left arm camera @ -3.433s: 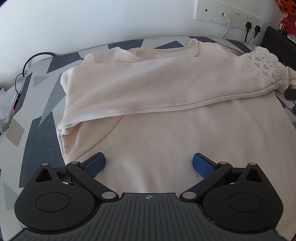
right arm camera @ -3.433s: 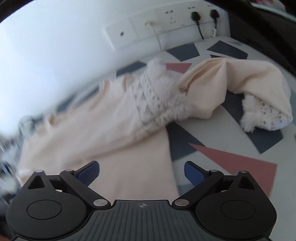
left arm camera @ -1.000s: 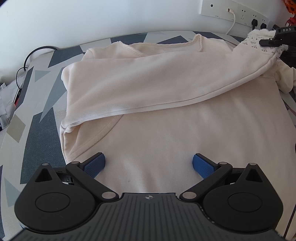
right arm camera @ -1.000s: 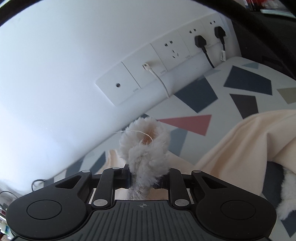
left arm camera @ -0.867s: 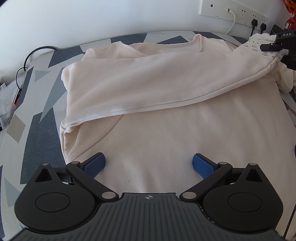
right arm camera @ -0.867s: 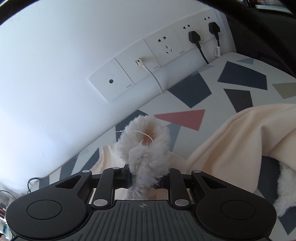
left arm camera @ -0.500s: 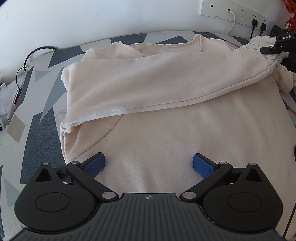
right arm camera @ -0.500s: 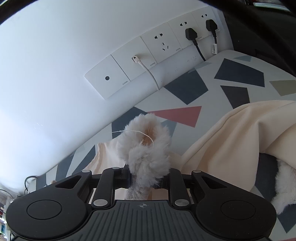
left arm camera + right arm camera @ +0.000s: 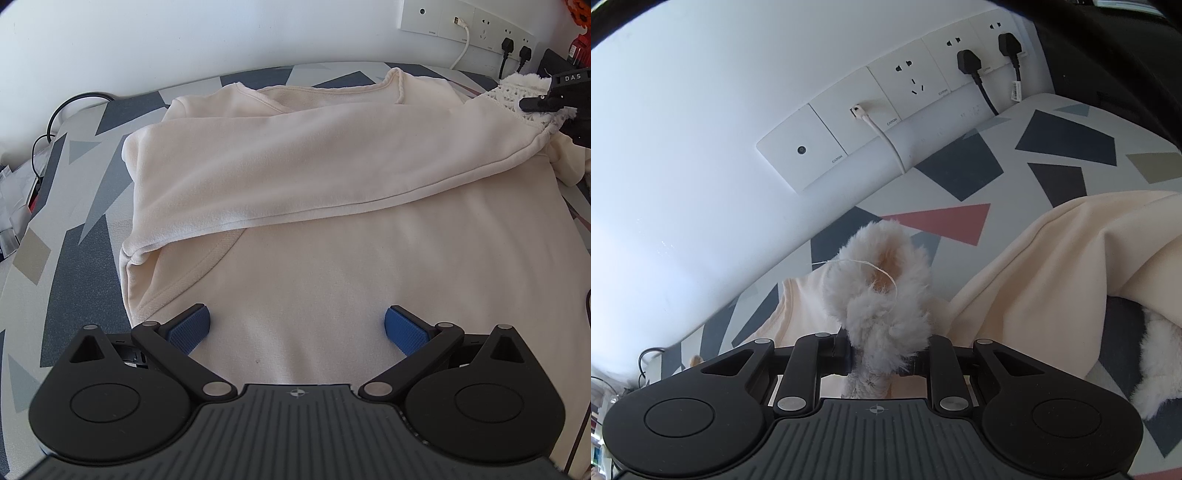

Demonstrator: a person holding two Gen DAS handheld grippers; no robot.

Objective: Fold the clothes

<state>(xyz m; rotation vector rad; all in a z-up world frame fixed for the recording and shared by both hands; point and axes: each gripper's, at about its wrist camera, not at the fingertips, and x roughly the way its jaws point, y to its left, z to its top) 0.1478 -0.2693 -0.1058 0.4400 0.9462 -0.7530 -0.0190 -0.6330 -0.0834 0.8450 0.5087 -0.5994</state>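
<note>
Left wrist view: cream sweatshirt (image 9: 332,236) lies flat on the patterned bed cover (image 9: 66,236), one sleeve (image 9: 314,173) folded across the chest. Left gripper (image 9: 297,328) hovers over the hem w/ fingers spread wide, holding nothing.

Right wrist view: right gripper (image 9: 881,360) is clamped on the fluffy lace cuff (image 9: 882,295). Fabric looks soft, light, floppy; prob best taken by the cuff, hem or shoulder seams.

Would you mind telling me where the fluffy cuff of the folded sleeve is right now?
The fluffy cuff is pinched in the right gripper, at the far right of the left wrist view, beside the cream sweater, below the wall sockets.
</note>
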